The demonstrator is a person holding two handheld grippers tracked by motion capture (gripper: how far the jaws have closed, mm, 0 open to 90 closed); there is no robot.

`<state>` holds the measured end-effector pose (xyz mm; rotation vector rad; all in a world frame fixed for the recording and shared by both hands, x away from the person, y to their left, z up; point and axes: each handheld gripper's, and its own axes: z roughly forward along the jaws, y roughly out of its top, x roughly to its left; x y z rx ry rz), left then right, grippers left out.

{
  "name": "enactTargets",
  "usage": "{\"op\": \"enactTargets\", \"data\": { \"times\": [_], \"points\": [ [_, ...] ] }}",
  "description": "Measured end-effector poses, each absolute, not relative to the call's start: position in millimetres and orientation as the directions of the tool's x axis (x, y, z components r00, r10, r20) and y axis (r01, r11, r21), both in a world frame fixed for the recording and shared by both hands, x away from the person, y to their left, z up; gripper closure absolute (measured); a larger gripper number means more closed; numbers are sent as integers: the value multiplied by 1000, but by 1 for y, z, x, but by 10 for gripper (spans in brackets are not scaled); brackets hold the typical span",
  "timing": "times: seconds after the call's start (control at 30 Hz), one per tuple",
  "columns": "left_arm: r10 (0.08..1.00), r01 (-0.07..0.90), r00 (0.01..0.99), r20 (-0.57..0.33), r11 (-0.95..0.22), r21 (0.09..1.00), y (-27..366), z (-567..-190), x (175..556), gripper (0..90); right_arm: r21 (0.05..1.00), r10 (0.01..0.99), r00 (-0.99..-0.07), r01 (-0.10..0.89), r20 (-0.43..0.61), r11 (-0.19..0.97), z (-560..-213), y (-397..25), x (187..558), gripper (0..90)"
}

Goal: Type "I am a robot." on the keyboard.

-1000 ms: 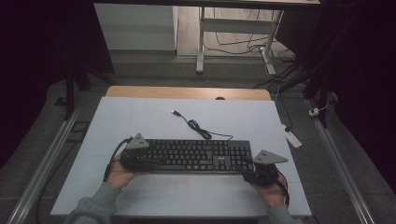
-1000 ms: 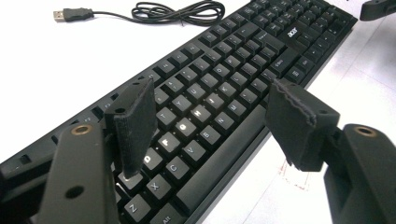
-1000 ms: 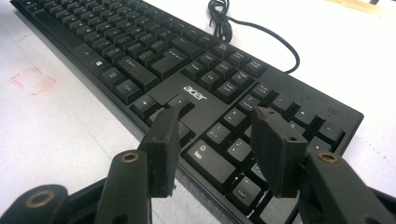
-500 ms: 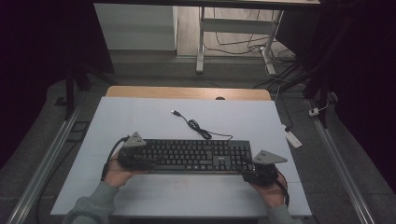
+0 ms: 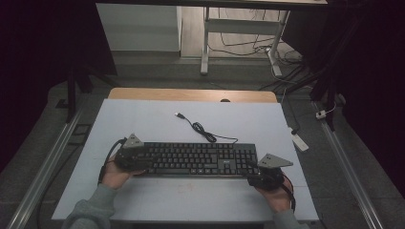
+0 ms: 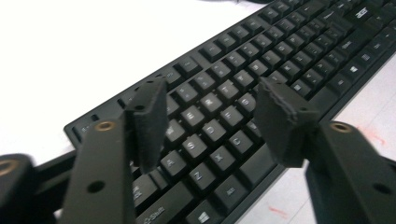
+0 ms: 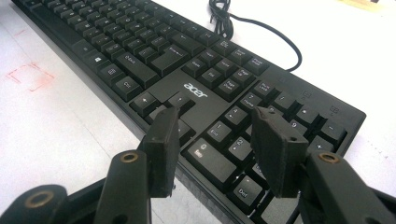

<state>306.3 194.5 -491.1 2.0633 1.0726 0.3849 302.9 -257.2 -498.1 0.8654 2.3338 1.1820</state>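
Observation:
A black Acer keyboard [image 5: 196, 159] lies flat across the near half of the white table [image 5: 143, 119]. Its black cable [image 5: 205, 132] snakes away to a loose USB plug [image 5: 179, 115]. My left gripper [image 5: 131, 155] is at the keyboard's left end. In the left gripper view the left gripper [image 6: 212, 100] is open, jaws spread just above the letter keys of the keyboard [image 6: 280, 51]. My right gripper [image 5: 265, 174] is at the near right corner. In the right gripper view the right gripper [image 7: 217, 123] is open over the number pad of the keyboard [image 7: 140, 51], and the cable [image 7: 275, 35] runs behind.
A small white adapter [image 5: 298, 140] lies off the table's right edge. A wooden strip [image 5: 191, 94] borders the far edge, with metal rails [image 5: 52, 157] along both sides. Faint red marks [image 7: 30, 77] show on the table in front of the keyboard.
My left gripper has edged slightly left along the keyboard's end. The right gripper and the keyboard have barely moved.

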Motion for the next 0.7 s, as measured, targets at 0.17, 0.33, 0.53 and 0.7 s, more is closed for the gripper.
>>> {"op": "enactTargets", "data": {
  "times": [0.17, 0.33, 0.53, 0.7],
  "points": [
    [803, 581, 592, -74, -361, 729, 200, -495, 309, 602, 818, 675, -736, 351, -60, 455, -498, -258, 303, 520],
    [801, 587, 595, -62, -381, 714, 203, -499, 310, 770, 817, 674, -736, 350, -62, 458, -498, -257, 303, 519],
    [800, 598, 597, -55, -398, 696, 204, -503, 312, 887, 818, 672, -738, 348, -62, 458, -498, -257, 303, 519],
    [807, 614, 589, -42, -413, 672, 204, -509, 314, 889, 816, 671, -739, 348, -64, 461, -499, -257, 303, 518]
  ]
}}
